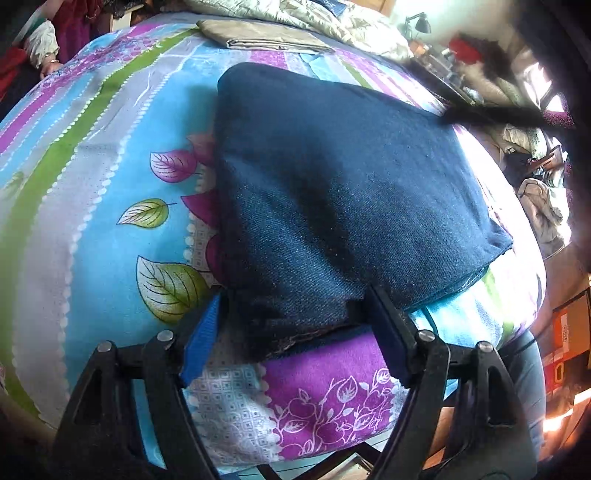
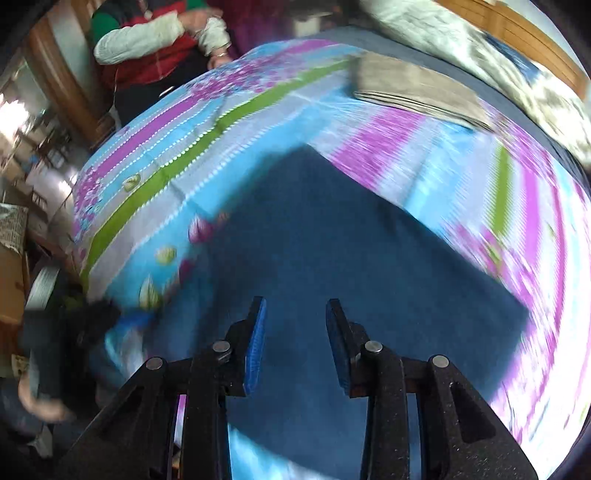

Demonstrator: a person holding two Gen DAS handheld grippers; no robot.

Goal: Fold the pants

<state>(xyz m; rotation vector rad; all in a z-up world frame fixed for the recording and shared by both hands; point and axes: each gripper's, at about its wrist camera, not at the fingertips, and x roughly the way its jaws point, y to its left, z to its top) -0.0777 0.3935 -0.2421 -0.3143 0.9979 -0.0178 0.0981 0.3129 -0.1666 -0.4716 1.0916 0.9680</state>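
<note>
The dark blue pants (image 1: 332, 177) lie folded into a thick, roughly square bundle on the flowered bedsheet (image 1: 92, 177), taking up the middle of the bed in front of me. My left gripper (image 1: 295, 325) sits at the bundle's near edge with its jaws spread wide: the blue-padded finger (image 1: 201, 339) rests just beside the near left corner of the denim, and the other finger (image 1: 388, 332) presses against the near edge further right. The cloth's corner lies between them, but they are not closed on it.

My right gripper (image 2: 295, 343) hangs over the same blue cloth (image 2: 351, 258), jaws apart with a clear gap between the pads and nothing held. That view is smeared by blur, so I cannot say for sure whether the fingertips touch the fabric or float just above it.

On the far side of the bed lies a folded beige garment (image 1: 262, 37), well apart from the pants, with a rumpled pale quilt (image 1: 354, 22) beyond it. At the far left corner of the bed stands a person in a red vest with white sleeves (image 2: 147, 40).
</note>
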